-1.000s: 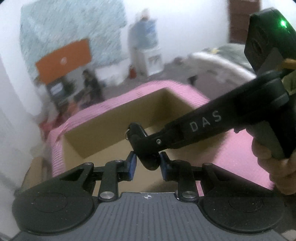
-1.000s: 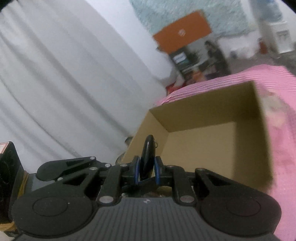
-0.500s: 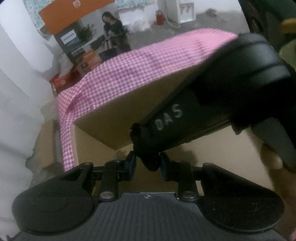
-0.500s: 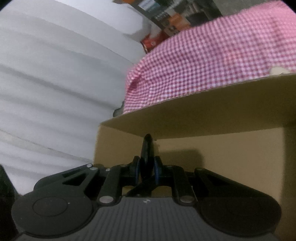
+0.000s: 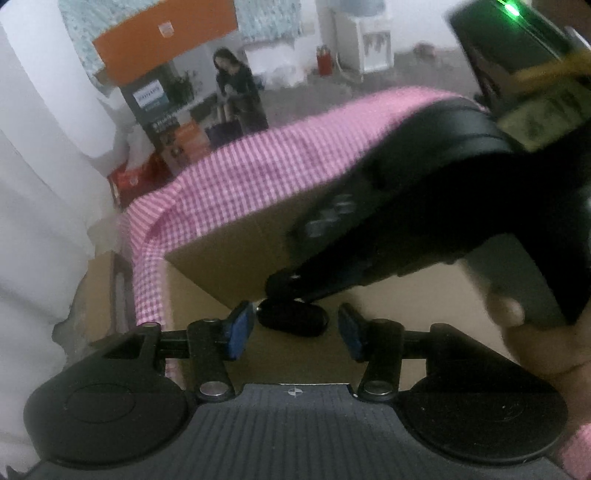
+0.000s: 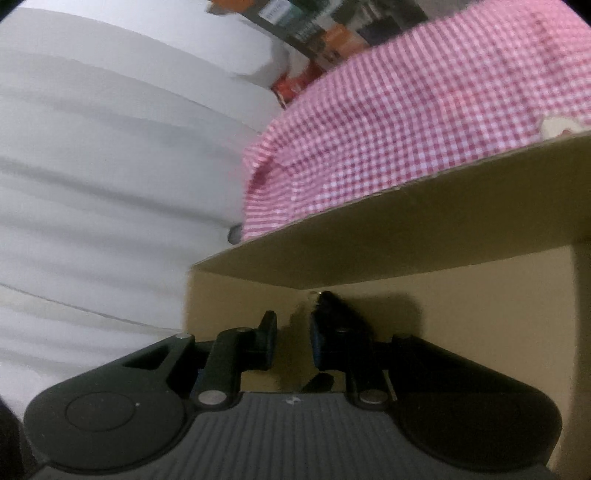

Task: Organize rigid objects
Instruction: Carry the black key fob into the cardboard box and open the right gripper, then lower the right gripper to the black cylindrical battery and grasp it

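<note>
**Inspector:** Start with the item; the small black key fob (image 5: 293, 320) lies on the floor of the cardboard box (image 5: 229, 254), directly ahead of your left gripper (image 5: 295, 328) and level with its blue pads (image 5: 240, 328); neither pad touches it.

**Operator:** And the left jaws?

**Inspector:** Spread and opening; the fob sits in the gap between them, free on both sides; nothing is pinched.

**Operator:** My right side?

**Inspector:** Your right gripper (image 6: 293, 339) points into the same box; its jaws stand slightly apart and are opening; a dark object (image 6: 332, 306) with a small metal ring (image 6: 314, 293) at its far end lies against the right-hand finger, just beyond its tip; I cannot tell whether the pad still presses on it; the gap between the two fingers shows only cardboard.

**Operator:** Is the right tool visible from the left?

**Inspector:** Yes; its black body (image 5: 424, 206) crosses above and to the right of your left fingers, blurred, reaching down toward the fob; a green light (image 5: 511, 7) shows on its upper housing; your hand (image 5: 535, 339) grips its handle at far right.

**Operator:** Surroundings?

**Inspector:** The box rests on a pink checked cloth (image 5: 258, 166); the cloth runs beyond the box's far wall; a white curtain (image 6: 110, 147) hangs to the left of both grippers.
</note>
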`<state>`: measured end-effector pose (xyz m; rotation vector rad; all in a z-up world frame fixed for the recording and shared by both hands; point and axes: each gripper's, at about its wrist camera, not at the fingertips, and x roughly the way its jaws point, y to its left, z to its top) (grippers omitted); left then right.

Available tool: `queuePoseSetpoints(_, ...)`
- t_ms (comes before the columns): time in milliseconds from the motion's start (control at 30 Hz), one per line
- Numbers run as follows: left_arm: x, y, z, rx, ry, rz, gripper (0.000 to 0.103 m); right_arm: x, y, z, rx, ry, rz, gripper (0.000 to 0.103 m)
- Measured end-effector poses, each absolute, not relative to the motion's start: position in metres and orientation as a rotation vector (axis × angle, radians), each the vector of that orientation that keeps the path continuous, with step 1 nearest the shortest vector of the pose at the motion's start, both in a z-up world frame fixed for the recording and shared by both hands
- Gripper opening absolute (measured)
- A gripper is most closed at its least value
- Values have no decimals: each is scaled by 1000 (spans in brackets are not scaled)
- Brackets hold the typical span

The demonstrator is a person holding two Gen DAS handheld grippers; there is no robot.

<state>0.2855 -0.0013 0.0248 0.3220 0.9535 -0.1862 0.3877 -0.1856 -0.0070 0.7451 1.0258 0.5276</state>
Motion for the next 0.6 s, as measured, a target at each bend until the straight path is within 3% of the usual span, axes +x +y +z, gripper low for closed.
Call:
queuePoseSetpoints(333, 183, 6, 96, 192, 766, -284, 54, 244, -248, 64, 737, 762, 622, 21)
queuePoseSetpoints(600, 106, -17, 80, 128, 737, -453, 54, 98, -289, 68, 724, 626, 673, 21)
